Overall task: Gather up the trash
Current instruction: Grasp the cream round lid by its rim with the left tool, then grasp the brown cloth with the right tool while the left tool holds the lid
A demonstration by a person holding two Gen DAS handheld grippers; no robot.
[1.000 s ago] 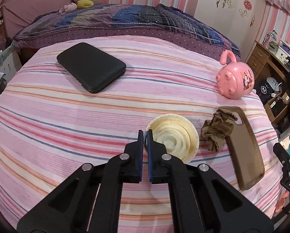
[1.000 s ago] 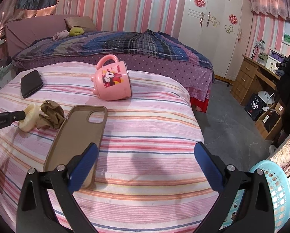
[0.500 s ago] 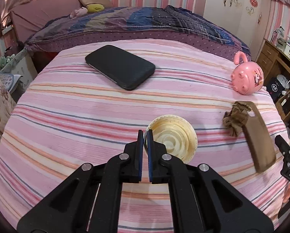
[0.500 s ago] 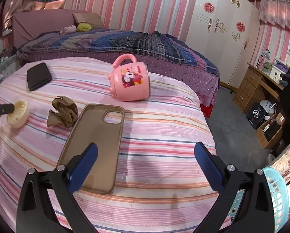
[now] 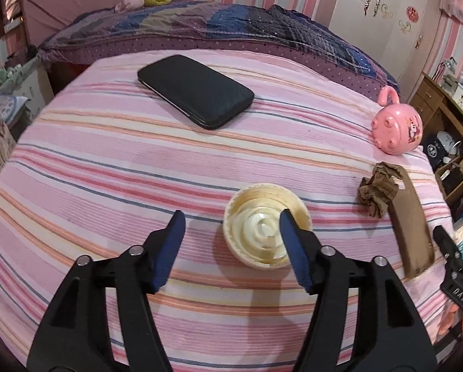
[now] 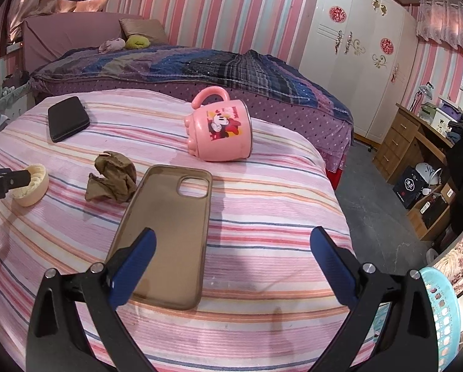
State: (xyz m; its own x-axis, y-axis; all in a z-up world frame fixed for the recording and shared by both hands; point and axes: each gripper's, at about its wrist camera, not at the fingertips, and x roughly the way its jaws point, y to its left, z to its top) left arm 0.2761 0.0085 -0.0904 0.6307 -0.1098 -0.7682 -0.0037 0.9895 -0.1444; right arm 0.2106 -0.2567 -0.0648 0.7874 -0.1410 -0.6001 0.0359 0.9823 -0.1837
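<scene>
With left claw (image 5: 231,235) spread wide over the pink striped bedspread (image 5: 107,161), holding nothing; round cream ridged plastic lid (image 5: 264,229) between its pads, touching none visibly. Crumpled brown rag (image 5: 377,190) at 2 o'clock. Right claw (image 6: 231,259) spread wide, gripping nothing.

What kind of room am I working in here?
Most likely a bedroom: a bed with a patchwork quilt and pillow, a white wardrobe, and a wooden desk by the pink striped wall.
</scene>
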